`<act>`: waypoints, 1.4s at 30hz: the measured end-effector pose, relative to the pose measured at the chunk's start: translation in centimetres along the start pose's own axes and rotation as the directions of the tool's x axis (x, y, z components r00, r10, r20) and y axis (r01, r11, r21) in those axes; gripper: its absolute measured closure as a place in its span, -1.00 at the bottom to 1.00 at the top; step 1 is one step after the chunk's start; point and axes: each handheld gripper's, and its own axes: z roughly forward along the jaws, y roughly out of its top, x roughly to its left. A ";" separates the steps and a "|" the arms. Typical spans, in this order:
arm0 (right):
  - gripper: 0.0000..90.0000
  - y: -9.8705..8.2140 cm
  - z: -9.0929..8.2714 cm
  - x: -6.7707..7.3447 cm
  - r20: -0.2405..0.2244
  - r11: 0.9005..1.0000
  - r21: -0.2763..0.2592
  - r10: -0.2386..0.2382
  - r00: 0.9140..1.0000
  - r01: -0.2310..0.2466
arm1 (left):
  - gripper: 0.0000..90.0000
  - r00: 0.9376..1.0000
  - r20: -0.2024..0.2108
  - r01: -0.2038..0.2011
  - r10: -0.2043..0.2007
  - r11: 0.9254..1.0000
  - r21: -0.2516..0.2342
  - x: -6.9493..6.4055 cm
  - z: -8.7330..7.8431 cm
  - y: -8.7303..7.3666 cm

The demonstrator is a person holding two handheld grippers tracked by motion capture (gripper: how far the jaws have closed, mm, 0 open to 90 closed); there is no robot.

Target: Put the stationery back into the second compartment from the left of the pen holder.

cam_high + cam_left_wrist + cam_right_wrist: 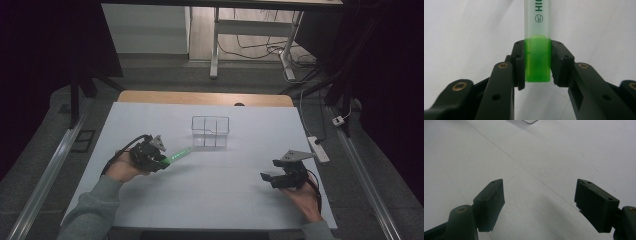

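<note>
High view first, going left to right bc that's how I read it from my end: left gripper (161, 161) sits over the left-middle of the white table (210, 200), hand and grey sleeve (95, 210) coming in from the bottom corner. It's pinching a green highlighter (179, 155) by the bright green end, w/ the frosted barrel sticking out up and to the right, toward the clear divided organizer (210, 131). Tip is near the organizer's front left corner but not touching it afaict, and the pen looks lifted off the surface, though I can't say how far.

Left gripper view backs that up: highlighter (537, 50) runs straight out between the two black pads, both pressed flat on the green end, one per side. Dark green lettering on the barrel, cut off at the top edge.

Organizer is roughly center, a bit toward the far edge, four compartments, looks see-through.

Right gripper (267, 176) is parked well apart at the right side of the table. Right gripper view shows its fingers (489, 202) spread wide w/ just bare table between them, and a bit of the organizer's edge (530, 121) at the top.
</note>
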 end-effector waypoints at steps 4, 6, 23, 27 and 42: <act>-0.48 0.1 0.1 0.1 -0.008 1.000 -0.006 0.004 1.000 -0.004 | 0.48 1.000 0.007 -0.025 0.025 1.000 -0.004 -0.5 0.2 0.4; -0.48 0.1 0.1 0.1 -0.011 1.000 -0.010 0.006 1.000 -0.006 | 0.48 0.999 0.008 -0.037 0.037 0.999 -0.008 -0.7 0.3 0.7; -0.54 1.0 0.5 1.0 -0.042 1.000 -0.017 -0.009 0.999 0.008 | 0.48 0.992 0.028 -0.122 0.123 0.992 -0.032 -2.5 0.9 2.6; -0.56 1.3 0.6 1.2 -0.052 1.000 -0.020 -0.014 0.999 0.013 | 0.48 0.989 0.028 -0.142 0.143 0.989 -0.030 -2.8 1.1 3.1; -0.59 2.6 1.3 2.5 -0.097 0.998 -0.024 -0.055 0.994 0.053 | 0.48 0.976 0.053 -0.212 0.212 0.977 -0.014 -4.3 2.7 5.0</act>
